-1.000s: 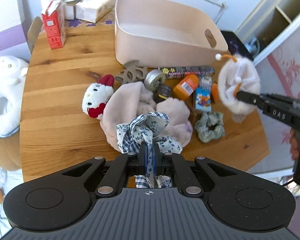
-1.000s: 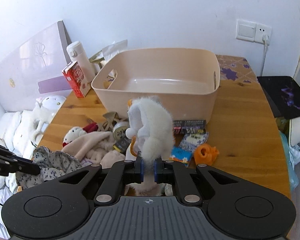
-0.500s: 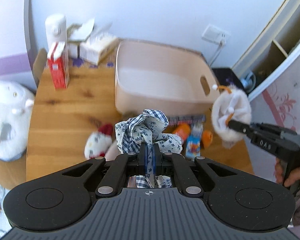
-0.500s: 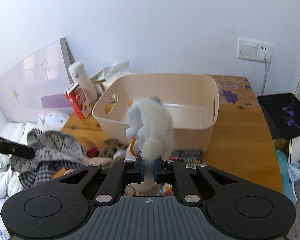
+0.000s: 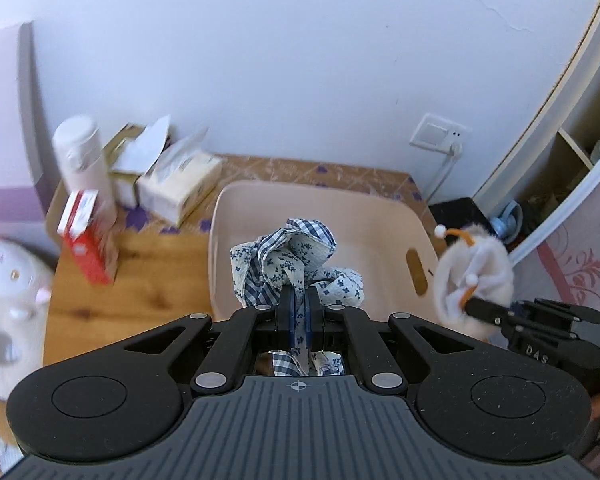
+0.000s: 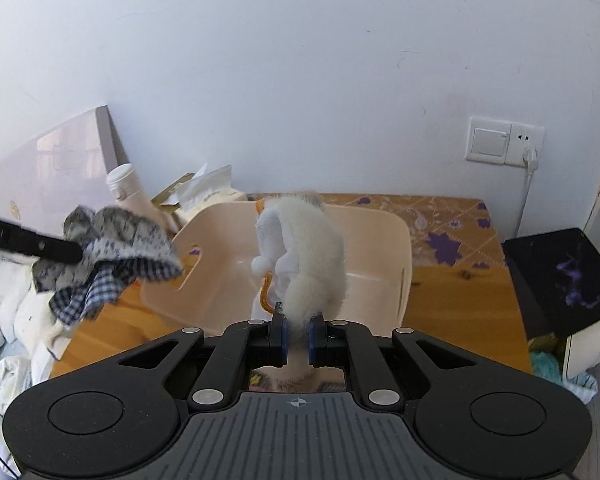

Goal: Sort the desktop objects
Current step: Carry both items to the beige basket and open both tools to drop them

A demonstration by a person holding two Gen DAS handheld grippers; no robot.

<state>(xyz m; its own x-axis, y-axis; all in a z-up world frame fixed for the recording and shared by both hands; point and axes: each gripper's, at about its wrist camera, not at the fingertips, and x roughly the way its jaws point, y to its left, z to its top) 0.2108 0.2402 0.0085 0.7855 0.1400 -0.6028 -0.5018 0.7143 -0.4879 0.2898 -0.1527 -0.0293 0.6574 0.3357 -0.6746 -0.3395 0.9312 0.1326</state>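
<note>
My left gripper (image 5: 299, 304) is shut on a blue-and-white checked floral cloth (image 5: 288, 264) and holds it in the air in front of the beige plastic bin (image 5: 384, 232). My right gripper (image 6: 296, 332) is shut on a fluffy white plush with orange antennae (image 6: 304, 256), held above the near edge of the bin (image 6: 216, 256). The right gripper and plush also show in the left wrist view (image 5: 474, 268), at the bin's right side. The left gripper's cloth shows in the right wrist view (image 6: 112, 256), left of the bin.
On the wooden table (image 5: 140, 292) behind the bin stand a red carton (image 5: 86, 256), a white bottle (image 5: 80, 164) and a tissue box (image 5: 176, 192). A white plush (image 5: 8, 304) lies left of the table. A wall socket (image 6: 504, 146) and a black device (image 6: 560, 276) are at right.
Both grippers have risen from the pile of objects on the table, carrying the cloth and the plush, and moved towards the bin. The pile has dropped out of view.
</note>
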